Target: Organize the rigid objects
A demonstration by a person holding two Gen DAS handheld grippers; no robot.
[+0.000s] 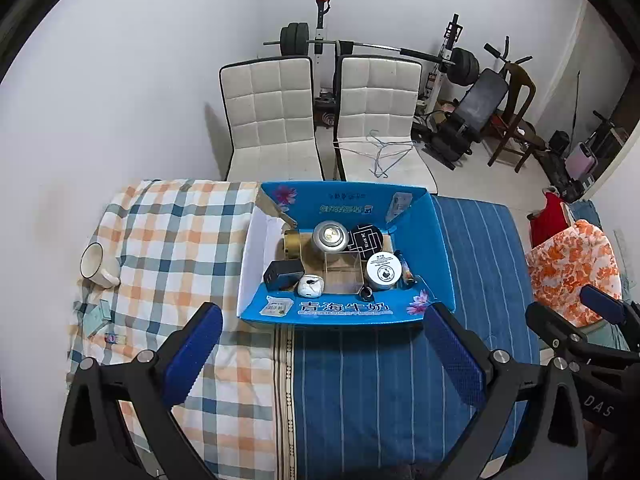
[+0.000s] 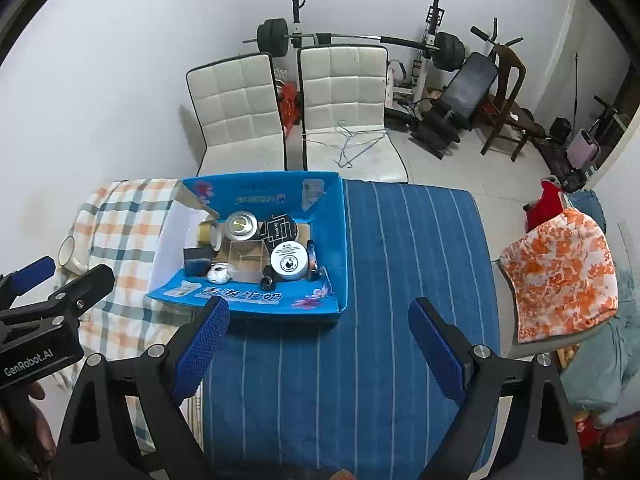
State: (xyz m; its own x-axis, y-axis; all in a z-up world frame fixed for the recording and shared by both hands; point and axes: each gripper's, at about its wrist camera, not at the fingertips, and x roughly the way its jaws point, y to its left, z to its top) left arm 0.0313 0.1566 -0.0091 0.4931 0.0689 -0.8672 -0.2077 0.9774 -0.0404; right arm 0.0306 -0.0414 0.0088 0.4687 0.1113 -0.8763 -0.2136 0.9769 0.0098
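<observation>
1. the left gripper [image 1: 320, 354] hangs above the bedding with its jaws spread wide and nothing between them; the right gripper [image 2: 320, 344] is likewise spread and empty over the blue striped sheet [image 2: 380, 280]. both sit back from the work, which suggests a pause between picks.
2. the blue carton [image 1: 344, 312] lies at the seam of the checked quilt [image 1: 168, 232] and the striped sheet, flaps folded outward, probably so items can be lowered in from above.
3. inside it sit a silver round tin [image 1: 329, 236], a black round box [image 1: 366, 240], a white-lidded jar [image 1: 384, 273], a gold tape roll [image 1: 294, 244], a black charger [image 1: 283, 274], a white earbud case [image 1: 309, 286] and a clear square box [image 1: 342, 270], packed close, mostly touching.
4. the carton's long axis runs left to right across the bed; its printed front flap faces the grippers.
5. still outside are a white mug [image 1: 98, 266], lying on its side with its mouth turned toward the wall, and a small pale card box [image 1: 96, 316] on the quilt, well apart from the carton; they look like the remaining picks.
</observation>
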